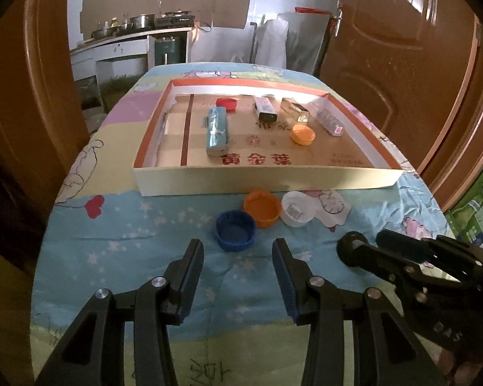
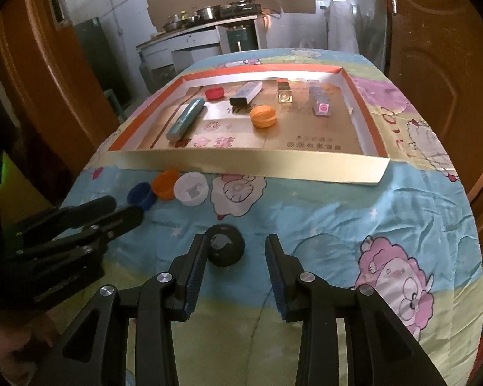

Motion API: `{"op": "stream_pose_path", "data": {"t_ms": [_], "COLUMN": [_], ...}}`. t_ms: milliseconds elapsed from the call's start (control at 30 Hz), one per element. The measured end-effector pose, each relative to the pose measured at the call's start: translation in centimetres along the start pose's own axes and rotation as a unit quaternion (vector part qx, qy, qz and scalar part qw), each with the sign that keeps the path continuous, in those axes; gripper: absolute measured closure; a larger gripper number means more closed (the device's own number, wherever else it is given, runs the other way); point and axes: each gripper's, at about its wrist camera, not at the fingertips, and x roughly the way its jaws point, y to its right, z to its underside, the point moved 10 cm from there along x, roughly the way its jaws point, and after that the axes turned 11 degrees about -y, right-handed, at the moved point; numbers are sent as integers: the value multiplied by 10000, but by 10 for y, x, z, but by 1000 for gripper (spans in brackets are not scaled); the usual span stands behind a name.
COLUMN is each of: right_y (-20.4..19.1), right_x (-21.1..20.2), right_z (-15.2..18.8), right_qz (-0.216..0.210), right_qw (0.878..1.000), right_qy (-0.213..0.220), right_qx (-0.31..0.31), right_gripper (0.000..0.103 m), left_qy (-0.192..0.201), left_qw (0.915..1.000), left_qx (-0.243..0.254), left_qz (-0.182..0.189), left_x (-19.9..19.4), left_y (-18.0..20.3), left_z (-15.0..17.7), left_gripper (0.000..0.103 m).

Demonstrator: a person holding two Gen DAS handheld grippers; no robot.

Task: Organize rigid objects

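Four loose caps lie on the cartoon-print cloth in front of a shallow box [image 1: 267, 178] [image 2: 251, 164] with an orange rim. They are a blue cap [image 1: 235, 230] [image 2: 141, 194], an orange cap [image 1: 262, 208] [image 2: 165, 184], a white cap [image 1: 295, 208] [image 2: 191, 189] and a black cap [image 2: 225, 249] [image 1: 351, 251]. My left gripper [image 1: 238, 251] [image 2: 125, 209] is open, low over the cloth, with the blue cap just ahead of its tips. My right gripper [image 2: 236, 244] [image 1: 372, 246] is open, and the black cap sits between its tips against the left finger [image 2: 198, 257].
Inside the box lie a blue wrapped packet [image 1: 216, 131], a red cap [image 1: 226, 103], a black-ended carton [image 1: 265, 107], a gold box [image 1: 295, 111], a patterned box [image 1: 328, 119] and an orange cap [image 1: 302, 134]. Brown doors flank the table, and a kitchen counter stands behind it.
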Motion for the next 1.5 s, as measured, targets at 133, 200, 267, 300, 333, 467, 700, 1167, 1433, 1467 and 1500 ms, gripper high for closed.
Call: {"op": "stream_pose_path", "data": {"t_ms": [133,200,267,300,333,467,700,1167,1433,1467,1500], "right_y": [-5,-8,-10,-11,-11,-13,-17,-21,-22,-21,-21], "right_x": [2,4,6,7,8,11,15,11,2,1,0], "right_z": [2,2,3,2,2,1,-2,-1,-6,-7,-7], "right_qz": [-21,-28,-32,-29,-24,-21,158,202,213,215,217], "right_qw": [10000,9999,9999,9999,9999,9998,9993,9990,9989,9989,9989], "right_qy": [-36,-57,-80,-88,-95,-103,-91,-33,62,74,85], "right_qx": [-61,-94,-119,-126,-131,-167,-317,-409,-416,-416,-416], "right_gripper": [65,65,65,65,65,65,72,72,72,72,72], "left_qy": [-79,-65,-81,-81,-72,-10,17,20,89,104,120], "left_qw": [9999,10000,10000,10000,10000,9999,9995,9997,9996,9996,9996], "left_qx": [-62,-52,-37,-26,-18,-147,-222,-201,-188,-182,-175], "left_qz": [12,-18,-37,-37,-22,49,204,169,186,184,184], "left_x": [10,11,14,14,14,13,10,6,-2,-3,-5], "left_y": [-3,-3,-3,-3,-3,-9,-12,-12,-9,-8,-8], "left_z": [-2,-4,-7,-7,-8,-9,-6,-2,-5,-5,-6], "left_gripper": [59,59,59,59,59,72,72,72,72,72,72]}}
